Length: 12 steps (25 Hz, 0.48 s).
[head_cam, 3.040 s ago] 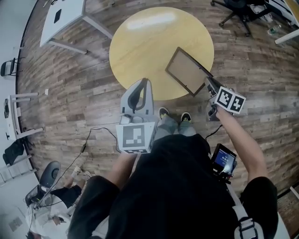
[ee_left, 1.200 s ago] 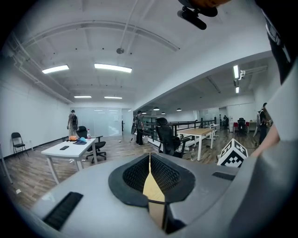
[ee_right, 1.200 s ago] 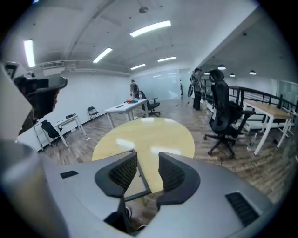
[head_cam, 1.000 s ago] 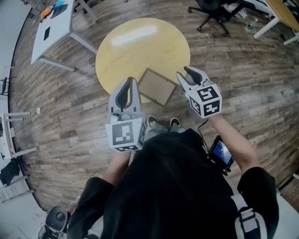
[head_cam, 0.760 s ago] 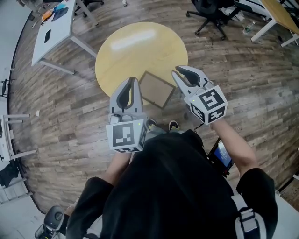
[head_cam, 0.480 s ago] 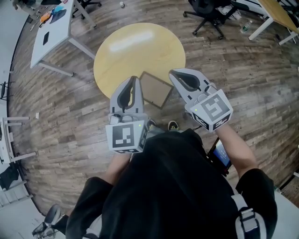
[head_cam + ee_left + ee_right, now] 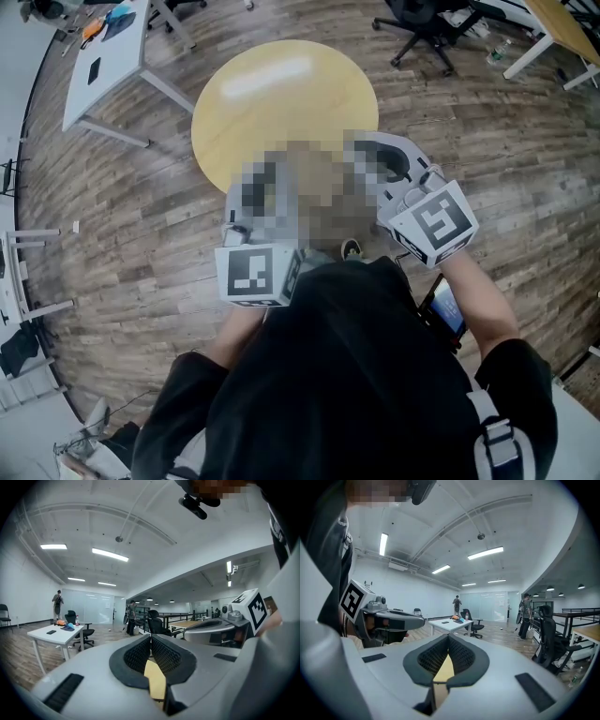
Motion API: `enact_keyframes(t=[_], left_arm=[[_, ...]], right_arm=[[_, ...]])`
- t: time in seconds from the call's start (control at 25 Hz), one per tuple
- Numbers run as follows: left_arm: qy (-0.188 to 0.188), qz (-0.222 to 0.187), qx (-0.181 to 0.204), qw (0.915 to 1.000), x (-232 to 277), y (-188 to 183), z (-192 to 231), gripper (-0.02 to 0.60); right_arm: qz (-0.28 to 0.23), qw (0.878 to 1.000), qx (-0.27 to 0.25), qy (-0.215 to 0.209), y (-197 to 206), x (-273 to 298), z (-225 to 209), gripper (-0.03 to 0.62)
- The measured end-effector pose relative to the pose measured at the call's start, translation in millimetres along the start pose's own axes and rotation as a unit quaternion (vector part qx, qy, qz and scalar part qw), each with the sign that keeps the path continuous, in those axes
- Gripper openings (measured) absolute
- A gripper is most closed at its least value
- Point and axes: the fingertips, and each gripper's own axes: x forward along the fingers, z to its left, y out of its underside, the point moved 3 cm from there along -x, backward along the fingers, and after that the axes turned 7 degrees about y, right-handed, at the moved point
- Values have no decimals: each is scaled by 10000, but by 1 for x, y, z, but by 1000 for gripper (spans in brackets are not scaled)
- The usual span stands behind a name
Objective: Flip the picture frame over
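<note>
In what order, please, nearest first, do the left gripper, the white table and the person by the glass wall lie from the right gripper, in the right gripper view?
1. left gripper, close by at the left.
2. white table, mid-room, near the centre.
3. person, by the glass wall at the far end.

Picture frame [image 7: 314, 183] — blurred out; at table's [image 7: 272, 94] near edge.

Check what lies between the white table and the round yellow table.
Bare plank floor only, shown in the head view.
</note>
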Motion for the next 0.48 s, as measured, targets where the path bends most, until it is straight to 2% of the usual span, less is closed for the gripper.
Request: enact_keyframes(t=[0.16, 0.48], left_arm=[[146, -66, 62, 9999, 0, 0, 1, 29], [204, -21, 32, 9998, 5, 4, 6, 28]], right_arm=[[13, 10000, -13, 57, -1, 4, 1, 18], [-23, 9998, -21, 198, 1, 11, -3, 18]])
